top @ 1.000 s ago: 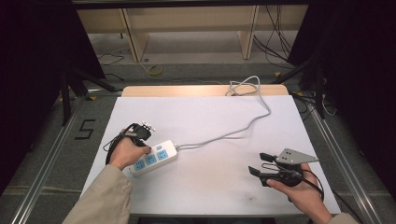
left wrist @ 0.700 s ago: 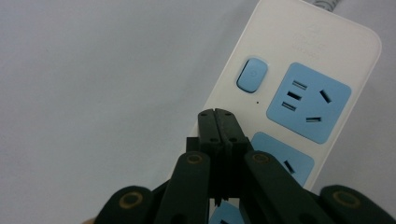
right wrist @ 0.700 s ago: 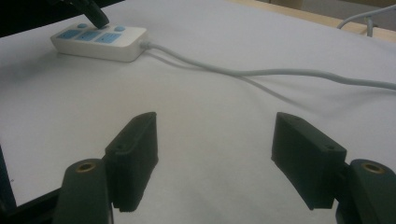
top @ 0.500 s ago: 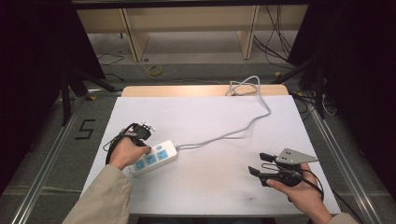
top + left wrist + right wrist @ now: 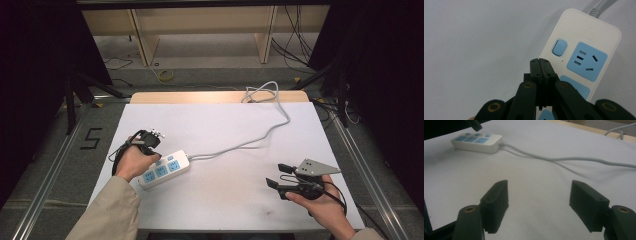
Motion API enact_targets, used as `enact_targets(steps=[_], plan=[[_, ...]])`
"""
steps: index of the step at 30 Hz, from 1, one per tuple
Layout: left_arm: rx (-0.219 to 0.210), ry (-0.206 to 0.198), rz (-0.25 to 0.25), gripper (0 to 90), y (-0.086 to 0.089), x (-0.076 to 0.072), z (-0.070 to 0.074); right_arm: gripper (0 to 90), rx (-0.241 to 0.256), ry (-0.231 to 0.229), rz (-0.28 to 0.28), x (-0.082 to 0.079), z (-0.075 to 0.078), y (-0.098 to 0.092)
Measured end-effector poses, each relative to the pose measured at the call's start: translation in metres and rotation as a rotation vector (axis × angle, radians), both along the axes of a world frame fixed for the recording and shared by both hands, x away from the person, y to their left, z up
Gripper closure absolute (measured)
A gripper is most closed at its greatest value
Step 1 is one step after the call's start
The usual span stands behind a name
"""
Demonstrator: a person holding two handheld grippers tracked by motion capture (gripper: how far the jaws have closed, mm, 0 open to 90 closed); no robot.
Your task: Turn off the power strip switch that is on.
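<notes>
A white power strip (image 5: 162, 169) with blue sockets and blue switches lies on the white table (image 5: 220, 125), left of centre. My left gripper (image 5: 149, 149) hangs just above its near-left part, pointing down. In the left gripper view that gripper (image 5: 540, 61) is shut with nothing in it, its tips over the power strip (image 5: 586, 50) edge beside a blue switch (image 5: 559, 47). My right gripper (image 5: 277, 176) rests low at the table's front right and points left. It stands open (image 5: 539, 192) and empty, with the power strip (image 5: 476, 142) far ahead of it.
The strip's grey cable (image 5: 250, 142) curves across the table to its far edge and drops off near a loose coil (image 5: 260, 92). In the right gripper view this cable (image 5: 574, 160) crosses ahead of the jaws. Wooden shelving (image 5: 200, 30) stands behind the table.
</notes>
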State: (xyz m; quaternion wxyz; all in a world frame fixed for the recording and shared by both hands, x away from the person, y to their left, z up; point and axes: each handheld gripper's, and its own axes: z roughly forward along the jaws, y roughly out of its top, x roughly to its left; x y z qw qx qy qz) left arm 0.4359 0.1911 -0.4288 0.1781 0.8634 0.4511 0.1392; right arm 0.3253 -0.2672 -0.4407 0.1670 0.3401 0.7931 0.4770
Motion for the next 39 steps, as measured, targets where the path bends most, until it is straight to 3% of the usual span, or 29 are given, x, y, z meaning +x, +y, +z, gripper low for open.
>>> enact_targets(steps=[9,19,20,31,35,39], plan=[[-0.03,-0.054,0.007,90.0,0.001,0.0,0.005,31.8,0.002,0.0,-0.001,0.0,0.0,0.0],[-0.113,-0.148,0.011,89.5,0.003,-0.002,0.013,31.8,0.001,0.0,-0.001,0.0,0.0,0.0],[-0.123,-0.158,0.005,84.2,0.003,-0.002,0.013,31.8,0.001,0.0,-0.001,0.0,0.0,0.0],[-0.184,-0.239,0.009,75.5,0.006,-0.004,0.019,31.8,0.001,0.001,-0.001,0.0,0.0,0.0],[-0.255,-0.292,-0.012,63.7,0.006,-0.005,0.02,31.8,0.001,0.001,-0.002,0.0,0.0,0.0],[-0.288,-0.322,-0.023,52.4,0.009,-0.005,0.02,31.8,0.002,0.0,-0.002,0.0,0.0,0.0]])
